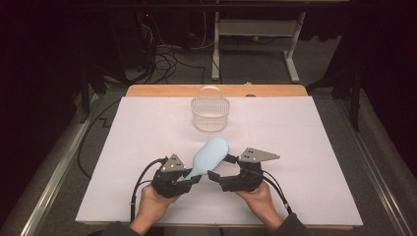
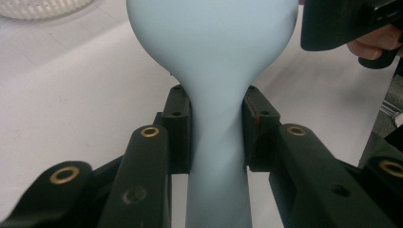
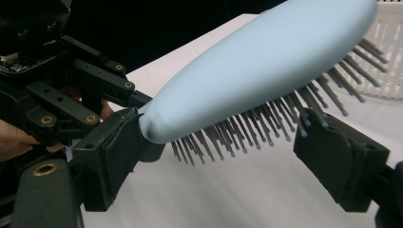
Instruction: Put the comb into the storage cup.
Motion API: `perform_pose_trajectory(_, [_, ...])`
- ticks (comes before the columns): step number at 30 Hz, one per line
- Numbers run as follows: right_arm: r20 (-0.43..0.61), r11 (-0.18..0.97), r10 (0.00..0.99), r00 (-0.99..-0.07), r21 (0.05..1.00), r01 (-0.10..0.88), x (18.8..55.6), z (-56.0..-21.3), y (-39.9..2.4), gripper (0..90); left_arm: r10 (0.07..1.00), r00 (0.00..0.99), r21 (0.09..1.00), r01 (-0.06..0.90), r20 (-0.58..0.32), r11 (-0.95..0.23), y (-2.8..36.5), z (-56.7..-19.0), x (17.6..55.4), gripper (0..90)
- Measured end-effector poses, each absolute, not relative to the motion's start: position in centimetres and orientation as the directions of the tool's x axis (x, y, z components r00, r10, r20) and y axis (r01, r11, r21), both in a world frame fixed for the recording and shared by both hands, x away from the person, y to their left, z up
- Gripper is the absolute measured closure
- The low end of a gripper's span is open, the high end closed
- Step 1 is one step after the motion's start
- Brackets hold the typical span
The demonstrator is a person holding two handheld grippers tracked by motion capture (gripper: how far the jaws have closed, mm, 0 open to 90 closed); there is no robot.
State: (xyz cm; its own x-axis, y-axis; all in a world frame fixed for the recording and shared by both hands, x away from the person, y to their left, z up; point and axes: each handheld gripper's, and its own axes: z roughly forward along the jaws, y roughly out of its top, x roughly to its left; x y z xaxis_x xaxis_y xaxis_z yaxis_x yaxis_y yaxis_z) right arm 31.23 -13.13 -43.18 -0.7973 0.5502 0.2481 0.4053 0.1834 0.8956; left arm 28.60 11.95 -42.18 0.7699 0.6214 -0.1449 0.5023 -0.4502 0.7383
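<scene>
A light blue hairbrush (image 1: 210, 155) hangs just above the white sheet, head pointing away toward the basket and bristles facing right. My left gripper (image 1: 193, 178) is shut on its narrow handle; in the left gripper view both pads press the brush (image 2: 214, 57) at the neck, on either side of my left gripper (image 2: 216, 128). My right gripper (image 1: 222, 167) stands open and wide at the bristle side. In the right gripper view the brush head (image 3: 266, 61) lies across my right gripper (image 3: 223, 142): one jaw sits by the neck, the other under the bristle tips.
A white slatted basket (image 1: 210, 114) with a handle stands at the back middle of the white sheet (image 1: 305, 147), beyond the brush. The wooden table edge (image 1: 147, 90) runs behind it. Cables and a desk frame lie on the floor farther back.
</scene>
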Motion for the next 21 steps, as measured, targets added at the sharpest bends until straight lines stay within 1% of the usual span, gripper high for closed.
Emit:
perform_pose_trajectory(12, [0.285,0.176,0.549,-0.785,0.879,0.442,31.9,-43.1,-12.1,15.6,0.621,0.773,0.738,0.494,-0.131,-0.459,11.7,-42.2,28.5,67.2])
perform_pose_trajectory(18, [0.322,0.148,0.547,-0.772,0.871,0.468,32.2,-43.1,-11.8,16.7,0.616,0.777,0.74,0.489,-0.129,-0.461,11.6,-42.2,28.4,67.2])
perform_pose_trajectory(21, [0.324,0.147,0.551,-0.77,0.87,0.471,32.3,-43.1,-11.5,17.4,0.618,0.776,0.739,0.488,-0.125,-0.464,11.5,-42.2,28.4,67.2])
